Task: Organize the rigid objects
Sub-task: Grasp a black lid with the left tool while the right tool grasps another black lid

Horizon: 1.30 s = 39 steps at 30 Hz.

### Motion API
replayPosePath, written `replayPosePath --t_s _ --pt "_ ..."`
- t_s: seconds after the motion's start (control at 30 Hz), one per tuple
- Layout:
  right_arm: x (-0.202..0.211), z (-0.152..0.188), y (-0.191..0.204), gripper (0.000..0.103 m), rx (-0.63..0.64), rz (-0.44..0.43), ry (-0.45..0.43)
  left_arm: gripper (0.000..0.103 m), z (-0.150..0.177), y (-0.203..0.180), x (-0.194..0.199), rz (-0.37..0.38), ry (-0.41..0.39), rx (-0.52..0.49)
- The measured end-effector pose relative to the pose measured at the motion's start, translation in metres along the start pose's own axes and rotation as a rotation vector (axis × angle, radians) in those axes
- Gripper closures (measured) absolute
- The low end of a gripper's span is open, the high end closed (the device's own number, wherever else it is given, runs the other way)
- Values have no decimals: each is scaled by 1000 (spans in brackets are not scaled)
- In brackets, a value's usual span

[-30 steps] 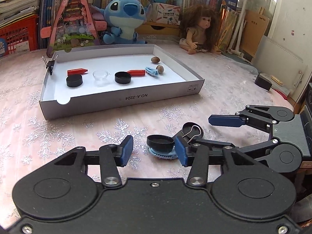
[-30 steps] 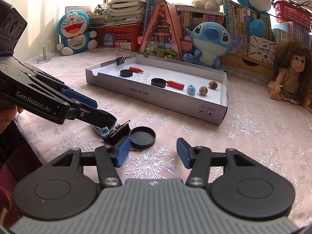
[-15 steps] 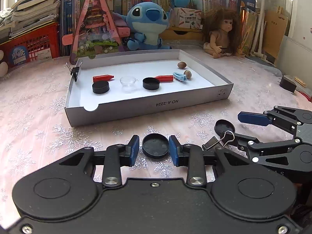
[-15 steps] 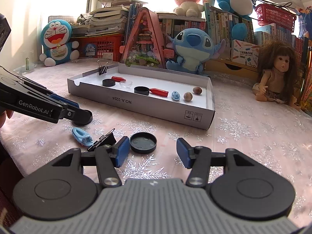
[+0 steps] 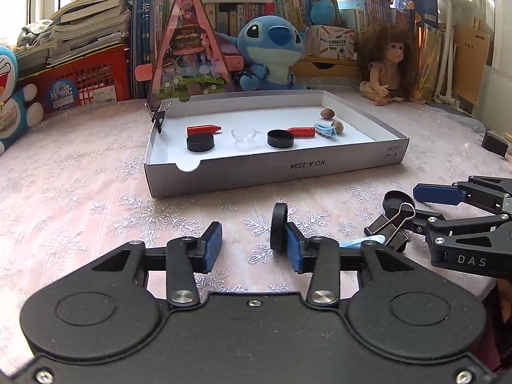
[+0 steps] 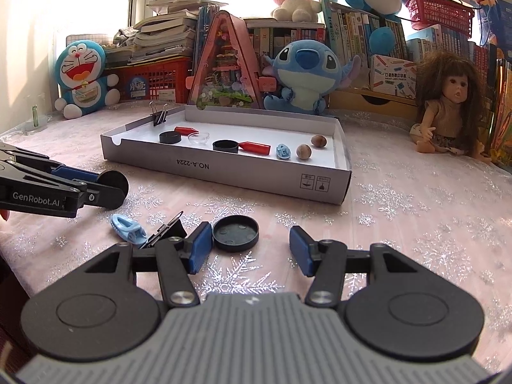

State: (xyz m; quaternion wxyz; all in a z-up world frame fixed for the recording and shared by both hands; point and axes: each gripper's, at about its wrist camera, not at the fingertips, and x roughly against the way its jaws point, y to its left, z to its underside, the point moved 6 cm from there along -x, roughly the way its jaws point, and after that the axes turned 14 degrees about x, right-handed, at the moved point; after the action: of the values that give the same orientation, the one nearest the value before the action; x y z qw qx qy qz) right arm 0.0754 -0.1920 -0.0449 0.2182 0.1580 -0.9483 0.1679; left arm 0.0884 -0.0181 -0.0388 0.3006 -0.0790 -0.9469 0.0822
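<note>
My left gripper [image 5: 252, 246] is open. A black round cap [image 5: 277, 226] stands on edge against its right finger, off the table; it also shows in the right wrist view [image 6: 112, 188] by the left gripper's tip. My right gripper [image 6: 251, 249] is open just above another black cap [image 6: 236, 233] lying on the table. A black binder clip [image 6: 166, 228] and a light blue clip [image 6: 127, 228] lie left of it. The white tray [image 5: 288, 168] holds black caps, red pieces, a clear dish, a blue clip and two nuts.
A binder clip [image 5: 158, 116] is clipped on the tray's far left rim. Plush toys, a doll [image 6: 451, 108], a pink triangular toy house [image 5: 188, 51], a red crate and books stand behind the tray. A small black box [image 5: 494, 142] sits at the right.
The left gripper's jaws have opened and the black cap, held flat between them before, now stands on edge at the right finger. The left gripper has risen. The right gripper has barely moved.
</note>
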Motion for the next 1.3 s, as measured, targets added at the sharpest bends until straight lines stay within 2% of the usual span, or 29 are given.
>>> replayPosePath --t_s 0.2,0.37,0.73,0.8,0.83,0.87,1.03,1.3 --pt "0 1 -1 36 -6 -1 -3 59 0 -2 5 0 -54 -17" --pt "0 1 -1 36 -7 1 -4 58 3 -3 -1 -12 -38 -19" --pt "1 0 1 36 -7 0 -4 59 9 -3 -5 -15 -67 -14" --pt "1 -1 5 45 -3 -12 -2 67 9 -4 -5 -6 -67 -18" --pt "2 -2 7 58 2 -27 -1 73 9 -5 -4 -1 -69 -16" --pt "2 -4 10 66 7 -42 1 73 9 -5 -4 -5 -69 -16" --pt "2 -11 16 67 21 -60 10 74 7 -7 -1 3 -68 -8" --pt "8 -26 -4 67 -16 21 -1 74 -17 -3 10 -7 -113 15"
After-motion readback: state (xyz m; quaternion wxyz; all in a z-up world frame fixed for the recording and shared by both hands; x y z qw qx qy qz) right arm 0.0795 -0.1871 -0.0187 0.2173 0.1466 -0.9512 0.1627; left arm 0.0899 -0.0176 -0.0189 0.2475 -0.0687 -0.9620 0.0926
